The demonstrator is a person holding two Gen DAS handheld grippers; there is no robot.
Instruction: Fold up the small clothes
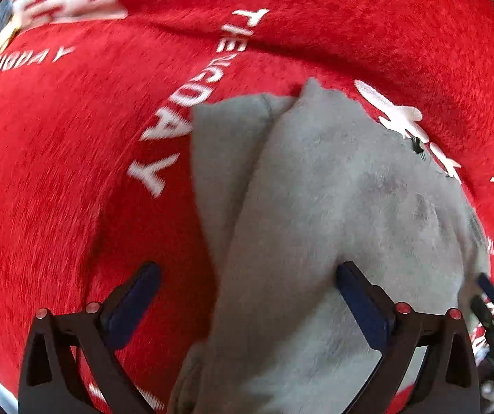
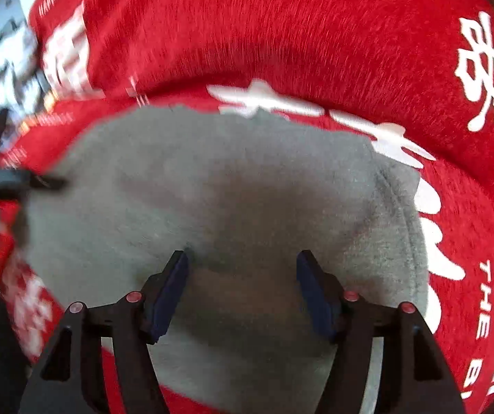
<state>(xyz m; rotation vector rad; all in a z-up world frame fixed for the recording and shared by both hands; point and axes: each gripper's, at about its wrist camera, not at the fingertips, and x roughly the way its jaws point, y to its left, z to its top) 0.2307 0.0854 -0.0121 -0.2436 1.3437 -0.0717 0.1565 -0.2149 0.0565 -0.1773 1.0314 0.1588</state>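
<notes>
Grey garment [image 1: 333, 214] lay bunched on the red printed cloth [image 1: 74, 172], one layer folded over another. Left gripper [image 1: 247, 296] gaped wide over its left edge; right gripper [image 2: 241, 289] stood open above its middle, clasping nothing. Closing there risked pinching both layers, or the red cloth beneath.

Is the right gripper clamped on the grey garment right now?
No, the right gripper stands open above the grey garment, its pads apart and pinching no fabric.

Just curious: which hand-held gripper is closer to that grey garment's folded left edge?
Left. The left hand-held gripper straddles the grey garment at that edge; the right hand-held gripper hovers open over its middle.
</notes>
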